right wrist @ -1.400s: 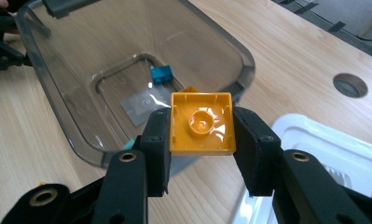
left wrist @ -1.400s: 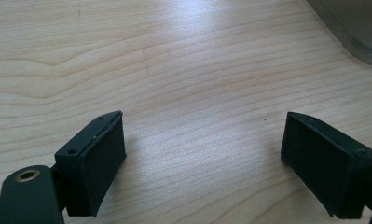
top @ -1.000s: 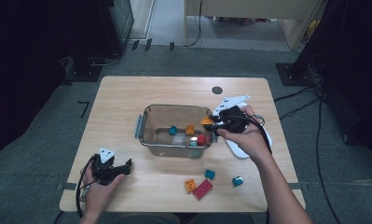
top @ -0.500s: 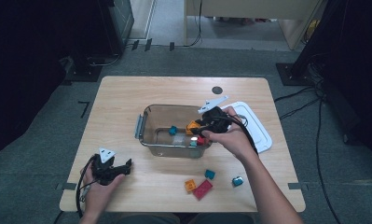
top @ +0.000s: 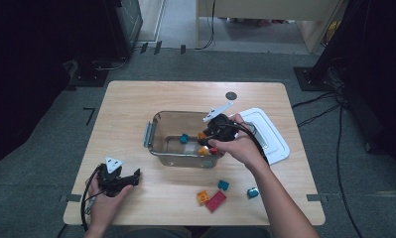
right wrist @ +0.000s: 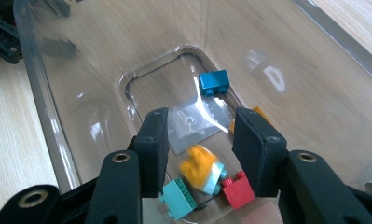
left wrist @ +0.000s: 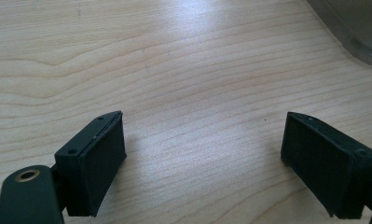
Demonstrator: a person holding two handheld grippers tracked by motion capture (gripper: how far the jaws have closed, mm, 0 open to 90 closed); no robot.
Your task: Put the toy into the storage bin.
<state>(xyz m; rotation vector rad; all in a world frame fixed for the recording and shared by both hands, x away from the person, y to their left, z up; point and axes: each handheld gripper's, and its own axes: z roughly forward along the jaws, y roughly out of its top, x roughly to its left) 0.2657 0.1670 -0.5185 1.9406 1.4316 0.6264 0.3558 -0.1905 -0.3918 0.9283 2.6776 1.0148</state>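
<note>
A clear plastic container (top: 153,133) sits mid-table. My right gripper (top: 209,141) reaches into it from the right, tilted down. In the right gripper view its jaws (right wrist: 200,140) stand apart over the container floor. A blurred orange brick (right wrist: 198,169) lies between and below them, touching neither pad. Beside it are a teal brick (right wrist: 179,198) and a red brick (right wrist: 237,187); a blue brick (right wrist: 214,82) lies farther in. My left gripper (top: 131,178) rests near the front left of the table, its jaws (left wrist: 202,154) wide open over bare wood.
A white lid (top: 272,136) lies right of the container. Loose on the table in front are an orange brick (top: 202,197), a red brick (top: 216,202) and two teal bricks (top: 223,185) (top: 253,193). A container corner (left wrist: 356,28) shows in the left gripper view.
My right hand has moved left and down from the container's right rim into the container. The left hand and gripper have stayed where they were.
</note>
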